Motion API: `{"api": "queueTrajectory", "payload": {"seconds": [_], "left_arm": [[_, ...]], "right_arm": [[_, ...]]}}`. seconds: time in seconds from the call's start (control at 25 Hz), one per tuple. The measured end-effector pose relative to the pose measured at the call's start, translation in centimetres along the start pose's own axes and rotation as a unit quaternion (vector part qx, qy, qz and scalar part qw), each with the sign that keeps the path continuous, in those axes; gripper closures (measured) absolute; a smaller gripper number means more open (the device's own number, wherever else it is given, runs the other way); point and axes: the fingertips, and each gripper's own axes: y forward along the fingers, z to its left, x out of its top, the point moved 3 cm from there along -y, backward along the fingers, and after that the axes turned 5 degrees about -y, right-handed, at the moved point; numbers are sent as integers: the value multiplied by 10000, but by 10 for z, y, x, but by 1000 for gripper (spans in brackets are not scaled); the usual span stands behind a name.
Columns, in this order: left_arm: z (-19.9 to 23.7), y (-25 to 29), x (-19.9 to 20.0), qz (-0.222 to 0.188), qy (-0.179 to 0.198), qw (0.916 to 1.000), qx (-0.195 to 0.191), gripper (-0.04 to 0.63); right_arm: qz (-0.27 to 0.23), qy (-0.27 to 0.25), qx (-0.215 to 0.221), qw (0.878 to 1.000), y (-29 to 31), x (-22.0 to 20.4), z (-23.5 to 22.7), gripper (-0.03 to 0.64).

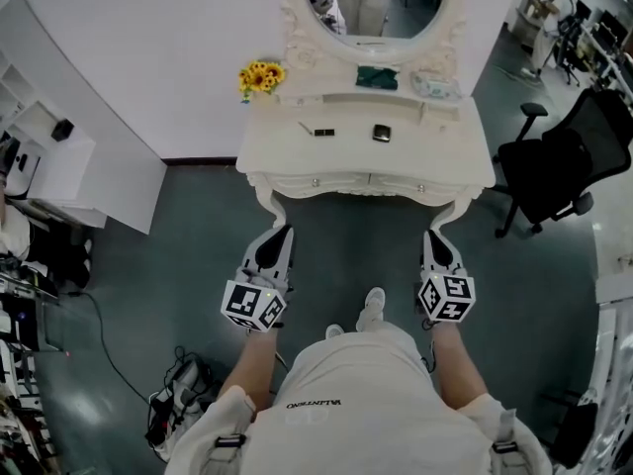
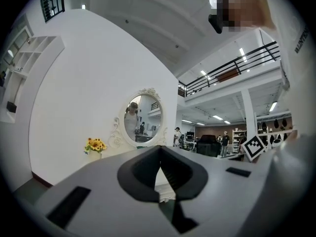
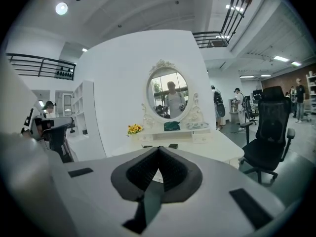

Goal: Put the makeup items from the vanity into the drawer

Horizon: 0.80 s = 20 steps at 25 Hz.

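Note:
A white vanity (image 1: 445,156) with an oval mirror (image 1: 371,3) stands ahead of me. On its top lie a thin pencil beside a small black item (image 1: 322,132) and a dark compact (image 1: 382,133). A teal pouch (image 1: 377,77) and a small dish (image 1: 435,87) sit on the raised shelf. The front drawers (image 1: 368,181) are closed. My left gripper (image 1: 280,232) and right gripper (image 1: 436,236) hover low in front of the vanity legs, well short of it. Both are shut with nothing in them. In the right gripper view, the compact (image 3: 173,145) shows just beyond the closed jaws.
Yellow sunflowers (image 1: 260,75) stand at the vanity's left end. A black office chair (image 1: 554,171) is to the right. White shelving (image 1: 59,156) lies to the left, and cables and gear (image 1: 178,389) sit on the floor near my left foot. People stand in the far background.

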Motion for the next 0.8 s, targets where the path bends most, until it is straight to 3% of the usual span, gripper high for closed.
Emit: {"api": "queueTrajectory", "payload": {"seconds": [0.8], "left_arm": [[-7, 162, 9, -143, 165, 9996, 184, 592]], "right_arm": [[-135, -75, 432, 9989, 118, 46, -109, 607]]}}
